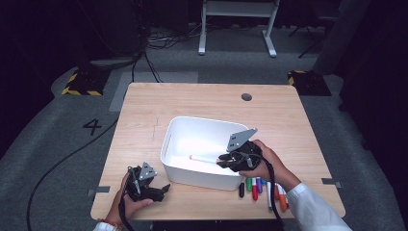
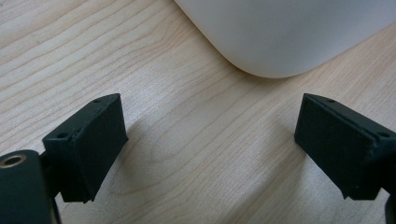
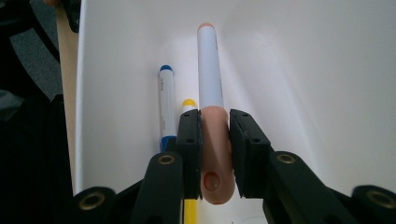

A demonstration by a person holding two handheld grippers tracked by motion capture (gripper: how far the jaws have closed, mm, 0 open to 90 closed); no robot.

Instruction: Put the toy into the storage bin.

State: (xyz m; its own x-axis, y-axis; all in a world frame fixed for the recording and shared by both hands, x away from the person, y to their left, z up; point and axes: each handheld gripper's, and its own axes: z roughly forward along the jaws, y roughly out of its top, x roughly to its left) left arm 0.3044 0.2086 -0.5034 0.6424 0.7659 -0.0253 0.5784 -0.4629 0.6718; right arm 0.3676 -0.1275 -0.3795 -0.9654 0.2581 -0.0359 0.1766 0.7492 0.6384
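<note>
A white bin stands in the middle of the wooden table. My right gripper reaches over the bin's near right rim and is shut on a white marker with a peach cap. In the right gripper view the peach cap sits between the pads and the white barrel points away over the bin floor. A blue-capped marker and a yellow-capped marker lie in the bin beside it. My left gripper rests open on the table by the bin's near left corner.
Several loose markers, black, green, red, purple and orange among them, lie on the table just in front of the bin's right corner. A dark round hole sits near the table's far edge. Cables trail over the grey floor to the left.
</note>
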